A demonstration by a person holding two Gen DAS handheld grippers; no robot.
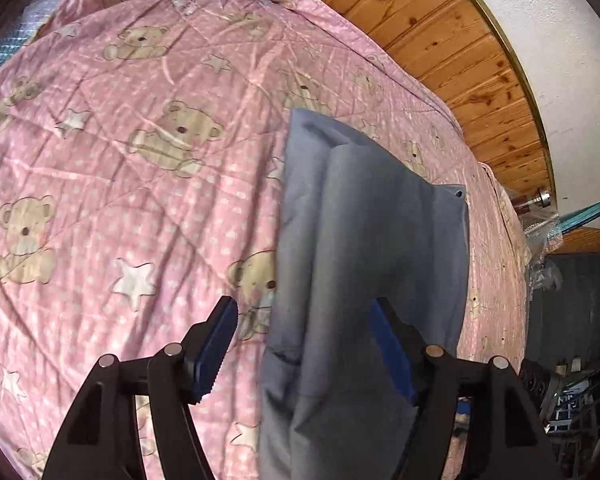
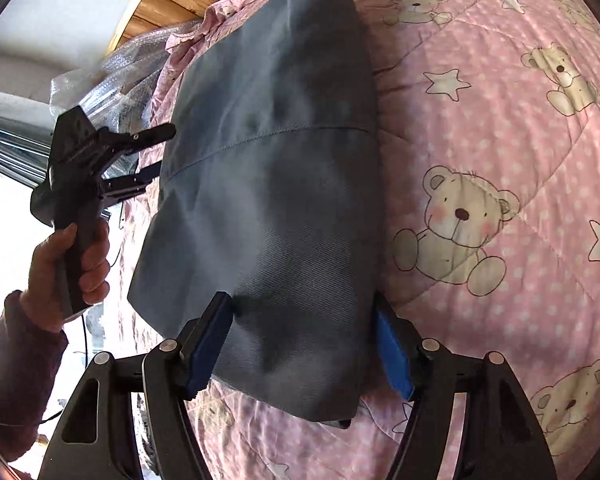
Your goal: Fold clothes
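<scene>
Though the garment (image 2: pixel 272 184) already lies folded compactly on the quilt (image 2: pixel 500 140), both grippers, left (image 1: pixel 304 344) and right (image 2: pixel 304 344), straddle it wide open, apparently gripping nothing.

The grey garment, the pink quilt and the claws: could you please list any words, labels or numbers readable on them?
None can be read.
Grey garment: plain cloth, one stitched seam.
Pink quilt: bears and stars only.
Left claw, right claw: no markings.
</scene>
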